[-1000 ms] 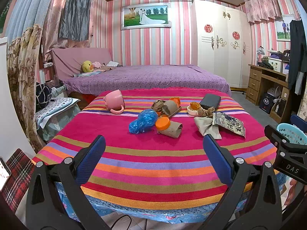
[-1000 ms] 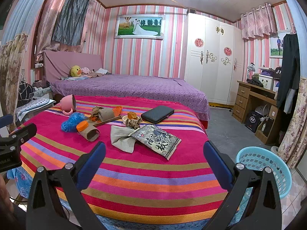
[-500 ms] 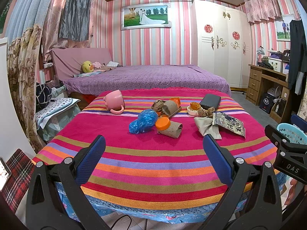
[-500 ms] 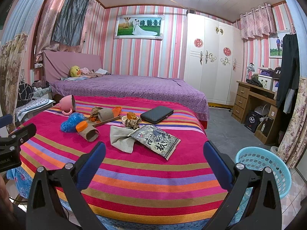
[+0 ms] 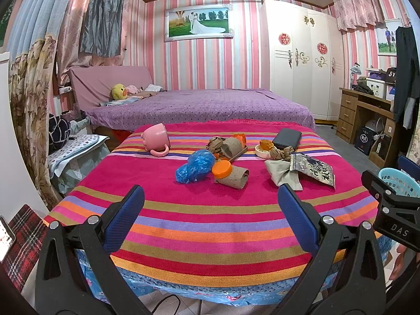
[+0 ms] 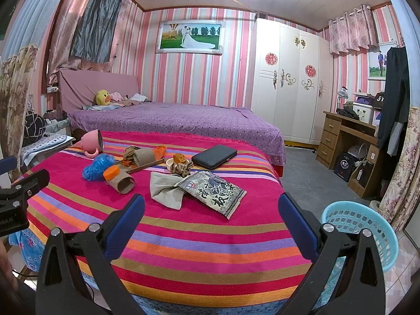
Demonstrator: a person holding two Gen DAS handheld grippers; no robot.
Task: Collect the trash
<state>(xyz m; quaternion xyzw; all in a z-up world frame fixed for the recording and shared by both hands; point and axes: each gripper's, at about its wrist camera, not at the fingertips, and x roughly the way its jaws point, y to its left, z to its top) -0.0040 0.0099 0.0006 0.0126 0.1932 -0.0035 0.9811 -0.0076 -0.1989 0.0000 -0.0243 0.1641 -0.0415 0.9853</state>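
Left gripper [image 5: 210, 204]: fingers [image 5: 123, 218] spread wide, nothing between them, held level short of the tabletop's [image 5: 210, 225] near edge. Right gripper [image 6: 210, 207]: fingers [image 6: 296, 223] likewise apart and empty, off the near right corner, above the blue basket [image 6: 367, 225] on the floor. Trash, all lying mid-tabletop: blue plastic bag [image 5: 195, 166]; cardboard roll [image 5: 233, 177] with orange lid [image 5: 221, 170] touching it; second roll [image 5: 231, 145] on a wooden tray toward the far edge; beige cloth wad [image 5: 283, 173]; printed snack packet [image 6: 215, 193] partly over it, nearest the right gripper. Not obviously trash: pink mug [image 5: 156, 139] on its side at far left, dark case [image 5: 286, 138] at far right. Progress, as judged: nothing collected; the basket's visible part shows no contents. Every piece remains.
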